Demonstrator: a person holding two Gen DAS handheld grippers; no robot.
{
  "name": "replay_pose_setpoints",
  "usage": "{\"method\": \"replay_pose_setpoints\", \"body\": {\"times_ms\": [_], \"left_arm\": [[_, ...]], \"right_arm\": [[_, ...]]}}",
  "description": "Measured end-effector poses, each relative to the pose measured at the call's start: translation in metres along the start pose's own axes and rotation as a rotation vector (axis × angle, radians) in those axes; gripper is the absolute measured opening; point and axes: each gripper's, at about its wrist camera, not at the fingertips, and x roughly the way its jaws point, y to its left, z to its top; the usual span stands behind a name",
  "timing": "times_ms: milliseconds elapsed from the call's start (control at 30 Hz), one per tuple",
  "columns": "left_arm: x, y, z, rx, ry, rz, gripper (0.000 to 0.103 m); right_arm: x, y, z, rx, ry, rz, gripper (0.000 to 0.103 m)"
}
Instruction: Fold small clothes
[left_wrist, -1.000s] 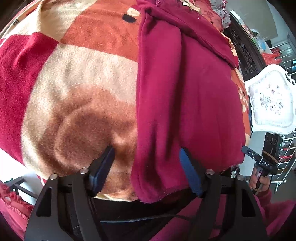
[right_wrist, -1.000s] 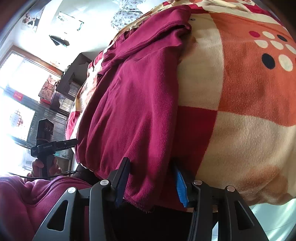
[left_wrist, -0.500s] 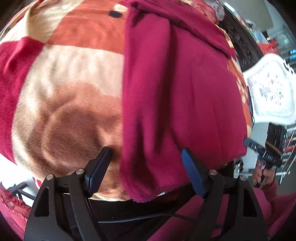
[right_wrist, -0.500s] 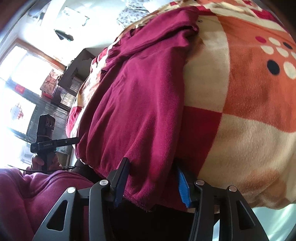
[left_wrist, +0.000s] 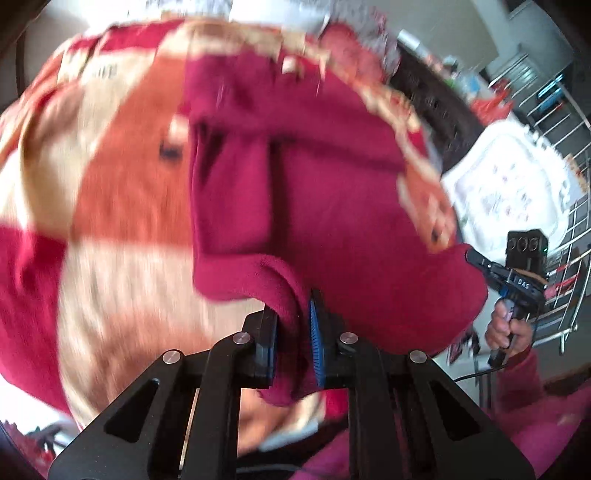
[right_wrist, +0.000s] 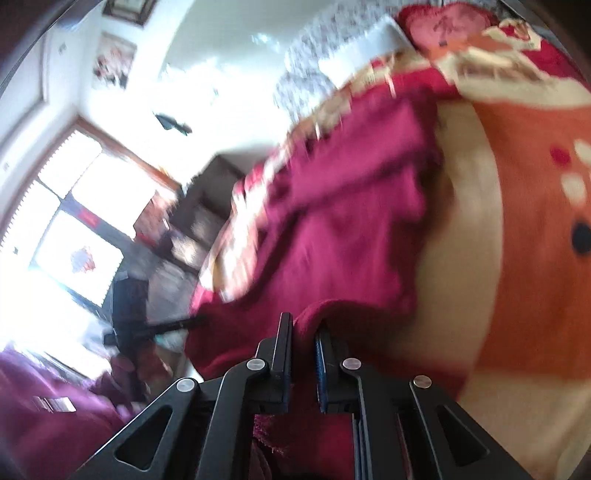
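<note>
On the checked blanket (left_wrist: 122, 192), the left gripper (left_wrist: 293, 332) and right gripper (right_wrist: 303, 345) are each pinching the crimson garment's (left_wrist: 332, 206) hem.

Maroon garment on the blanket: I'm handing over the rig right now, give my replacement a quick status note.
Left hand-held gripper: shut on the near hem of the maroon garment.
Right hand-held gripper: shut on the same hem, at its other corner.
The garment lies lengthwise on the patterned blanket, one long side already folded in; the near end is raised off the blanket.
Done: both hem corners gripped.
Left: probably carry the hem toward the far end, lay it flat, release. Both views are motion-blurred, so check the grip first.
</note>
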Motion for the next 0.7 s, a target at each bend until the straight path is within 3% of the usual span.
{"method": "replay_pose_setpoints", "body": {"times_ms": [200,433,567,633,700], "left_arm": [[0.010,0.005,0.094,0.003,-0.148,-0.038,0.014],[0.051,0.034,0.196,-0.052,-0.222,0.000,0.014],[0.086,0.064,0.239,-0.128,-0.184,0.023,0.014],[0.098,0.078,0.248,-0.181,-0.134,0.021,0.016],[0.097,0.087,0.251,-0.198,-0.126,0.009,0.028]], "right_arm": [[0.008,0.005,0.092,-0.085,-0.168,-0.030,0.008],[0.052,-0.014,0.183,-0.060,-0.199,-0.156,0.008],[0.084,-0.043,0.223,0.023,-0.171,-0.219,0.008],[0.105,-0.069,0.238,0.134,-0.118,-0.272,0.010],[0.108,-0.077,0.247,0.144,-0.109,-0.280,0.019]]}}
